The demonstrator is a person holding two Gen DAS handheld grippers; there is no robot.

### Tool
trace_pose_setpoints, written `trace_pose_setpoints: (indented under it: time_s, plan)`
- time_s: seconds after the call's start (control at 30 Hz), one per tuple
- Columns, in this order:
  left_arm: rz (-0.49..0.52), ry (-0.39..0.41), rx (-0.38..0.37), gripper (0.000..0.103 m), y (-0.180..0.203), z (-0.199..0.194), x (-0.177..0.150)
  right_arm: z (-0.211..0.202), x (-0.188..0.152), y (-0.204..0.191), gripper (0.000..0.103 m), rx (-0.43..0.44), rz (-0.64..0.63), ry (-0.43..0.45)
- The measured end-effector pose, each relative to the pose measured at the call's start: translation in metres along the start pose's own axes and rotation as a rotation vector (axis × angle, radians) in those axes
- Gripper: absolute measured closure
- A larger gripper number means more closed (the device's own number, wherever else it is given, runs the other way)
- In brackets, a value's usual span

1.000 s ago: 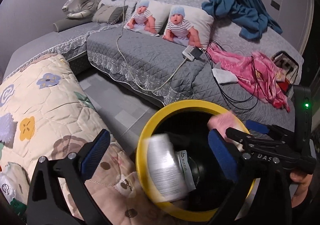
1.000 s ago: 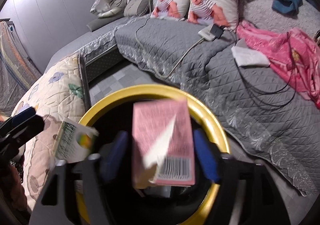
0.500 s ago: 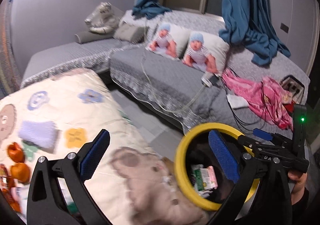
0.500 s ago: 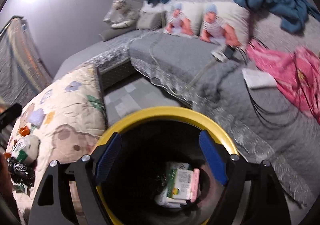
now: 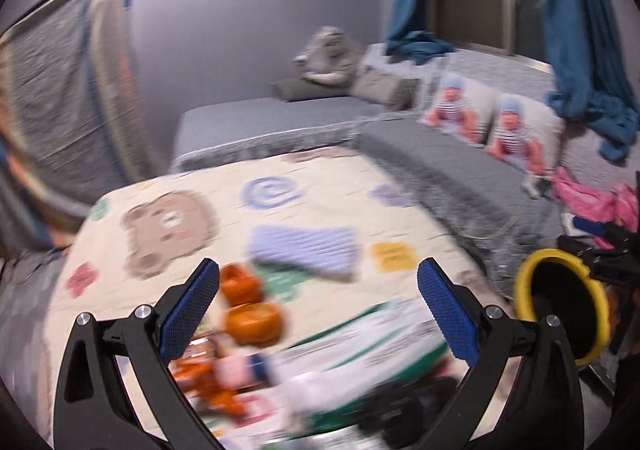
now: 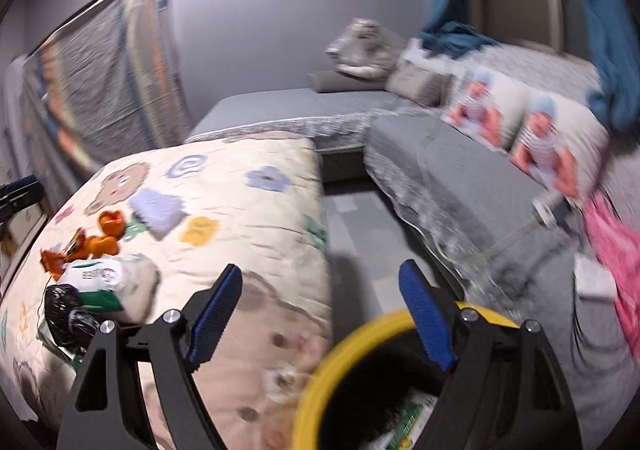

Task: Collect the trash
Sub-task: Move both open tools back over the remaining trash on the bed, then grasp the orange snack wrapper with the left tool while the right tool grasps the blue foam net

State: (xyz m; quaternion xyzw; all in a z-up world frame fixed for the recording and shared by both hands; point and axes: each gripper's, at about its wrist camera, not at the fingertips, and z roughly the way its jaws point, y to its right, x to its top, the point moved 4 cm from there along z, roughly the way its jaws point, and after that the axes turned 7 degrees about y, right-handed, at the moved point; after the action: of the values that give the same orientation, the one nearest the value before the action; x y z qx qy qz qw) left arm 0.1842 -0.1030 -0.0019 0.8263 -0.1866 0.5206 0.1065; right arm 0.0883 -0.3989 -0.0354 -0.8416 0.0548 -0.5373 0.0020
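Observation:
My left gripper (image 5: 318, 300) is open and empty above a blurred heap of trash on a cream patterned quilt (image 5: 280, 209): orange peels (image 5: 250, 316), a white-and-green packet (image 5: 360, 346), red wrappers (image 5: 200, 366) and a black bag (image 5: 404, 402). The yellow-rimmed black bin (image 5: 560, 314) stands to its right. My right gripper (image 6: 320, 310) is open and empty over the quilt's edge, the bin (image 6: 380, 382) just below it with cartons inside. In the right wrist view the same heap lies at far left: orange peels (image 6: 104, 234), the white packet (image 6: 108, 278), the black bag (image 6: 68, 314).
A grey corner sofa (image 6: 460, 169) holds two baby-print pillows (image 6: 540, 137), a pink cloth (image 6: 612, 246), a charger with cable (image 6: 552, 205) and a plush toy (image 6: 360, 45). Blue curtains (image 5: 580, 29) hang behind. A strip of grey floor (image 6: 360, 234) separates quilt and sofa.
Both grippers let a carton drop into the bin, then swung left and up away from it. The left one now faces the trash heap on the quilt.

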Motion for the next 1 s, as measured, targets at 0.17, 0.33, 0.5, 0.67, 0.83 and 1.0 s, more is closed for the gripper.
trace_pose_setpoints:
  time_s: [0.17, 0.33, 0.5, 0.67, 0.83, 1.0]
  plan:
    - [-0.056, -0.029, 0.1, 0.008, -0.059, -0.003, -0.014, 0.026, 0.023, -0.052, 0.026, 0.093, -0.089, 0.006]
    - [-0.093, -0.052, 0.137, 0.008, -0.09, -0.003, -0.032, 0.052, 0.038, -0.094, 0.026, 0.165, -0.167, -0.013]
    - [-0.124, -0.097, 0.135, 0.008, -0.103, 0.009, -0.046, 0.079, 0.046, -0.131, 0.026, 0.222, -0.258, -0.046]
    - [-0.164, -0.164, 0.124, 0.008, -0.117, 0.025, -0.063, 0.108, 0.052, -0.167, 0.026, 0.31, -0.344, -0.08]
    - [-0.19, -0.223, 0.117, 0.008, -0.128, 0.04, -0.078, 0.14, 0.055, -0.195, 0.026, 0.394, -0.401, -0.135]
    - [-0.244, -0.288, 0.086, 0.008, -0.138, 0.058, -0.092, 0.175, 0.053, -0.215, 0.026, 0.431, -0.444, -0.201]
